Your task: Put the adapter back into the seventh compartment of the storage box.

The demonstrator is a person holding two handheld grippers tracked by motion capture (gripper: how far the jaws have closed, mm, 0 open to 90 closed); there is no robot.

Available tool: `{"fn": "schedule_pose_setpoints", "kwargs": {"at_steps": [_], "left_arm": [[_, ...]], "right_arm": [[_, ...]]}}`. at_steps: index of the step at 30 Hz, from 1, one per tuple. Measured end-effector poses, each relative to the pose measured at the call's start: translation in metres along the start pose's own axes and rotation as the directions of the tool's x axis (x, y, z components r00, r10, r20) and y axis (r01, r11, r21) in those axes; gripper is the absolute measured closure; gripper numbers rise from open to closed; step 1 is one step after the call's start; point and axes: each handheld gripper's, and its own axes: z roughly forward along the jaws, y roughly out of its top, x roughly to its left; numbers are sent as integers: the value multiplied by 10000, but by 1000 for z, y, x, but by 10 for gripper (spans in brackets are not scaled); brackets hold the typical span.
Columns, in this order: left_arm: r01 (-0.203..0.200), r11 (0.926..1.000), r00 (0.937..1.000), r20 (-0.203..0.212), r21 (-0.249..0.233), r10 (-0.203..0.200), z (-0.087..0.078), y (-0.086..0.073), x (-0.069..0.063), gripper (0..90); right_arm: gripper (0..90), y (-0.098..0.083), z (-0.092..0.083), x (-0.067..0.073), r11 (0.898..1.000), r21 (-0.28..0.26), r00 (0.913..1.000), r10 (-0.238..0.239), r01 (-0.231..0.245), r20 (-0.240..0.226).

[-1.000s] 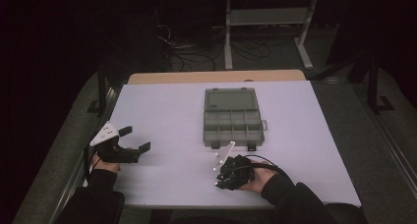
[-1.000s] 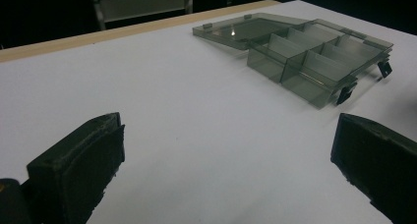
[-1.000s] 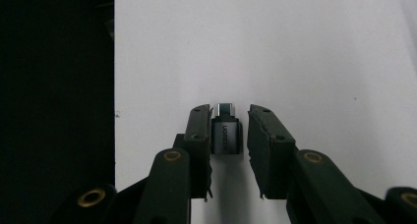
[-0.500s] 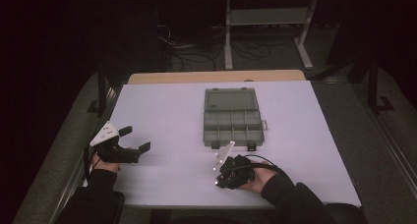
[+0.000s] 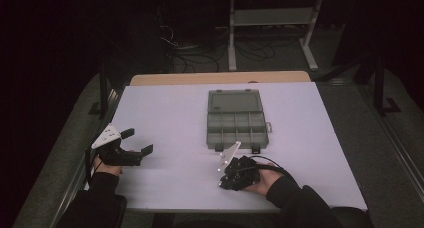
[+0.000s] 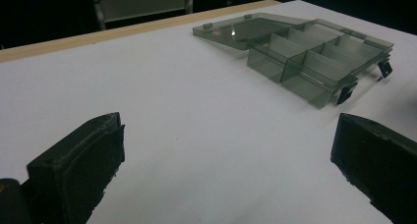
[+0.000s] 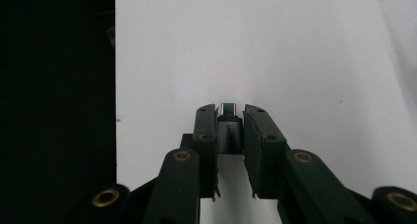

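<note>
White worktop (image 5: 175, 118) fills the scene against a dark room. Near its front edge, right of centre, the right gripper (image 7: 230, 117) rests low, its black jaws pressed onto a small grey metal adapter with a dark tip (image 7: 228, 128). At the front left edge the left gripper (image 5: 134, 143) sits with its jaws spread wide and nothing between them. Farther back, around the middle, a smoky translucent plastic compartment box (image 5: 236, 119) lies with its lid folded open toward the far edge.
</note>
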Motion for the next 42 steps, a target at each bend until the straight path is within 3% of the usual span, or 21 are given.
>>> {"fn": "schedule_pose_setpoints", "kwargs": {"at_steps": [42], "left_arm": [[-4, 10000, 10000, -10, 31, 4, 0, 0, 0, 0]], "right_arm": [[751, -4, -39, -21, 9941, -944, 9965, 582, -525, 596]]}}
